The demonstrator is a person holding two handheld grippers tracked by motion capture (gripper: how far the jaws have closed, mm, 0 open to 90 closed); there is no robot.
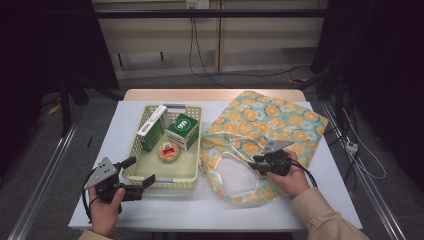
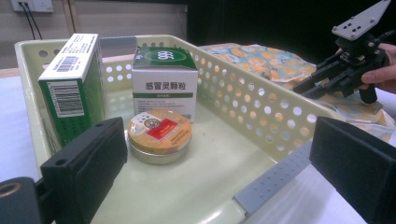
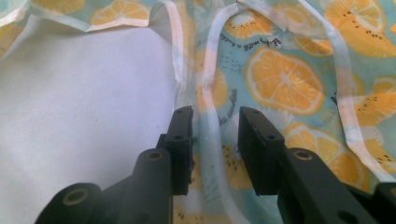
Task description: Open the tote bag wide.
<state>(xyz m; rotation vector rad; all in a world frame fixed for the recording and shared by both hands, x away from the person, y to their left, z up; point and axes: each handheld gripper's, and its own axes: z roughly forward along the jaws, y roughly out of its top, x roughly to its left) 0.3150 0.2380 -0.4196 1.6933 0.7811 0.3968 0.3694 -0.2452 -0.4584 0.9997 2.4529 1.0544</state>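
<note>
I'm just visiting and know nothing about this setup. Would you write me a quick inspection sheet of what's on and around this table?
Surface: white table, wooden strip at the far edge.
Job's things: pale yellow basket holding a tall green-and-white box, a green-topped box and a round tin; a lemon-print tote bag lies flat beside it.
Clutter: nothing seen.
Grippers: left gripper open at the basket's near corner; right gripper open, its fingers either side of a bag strap.
Cables: dark cables hang from a wall socket and run across the floor.
Surroundings: metal rails beside the table, dark curtains.
</note>
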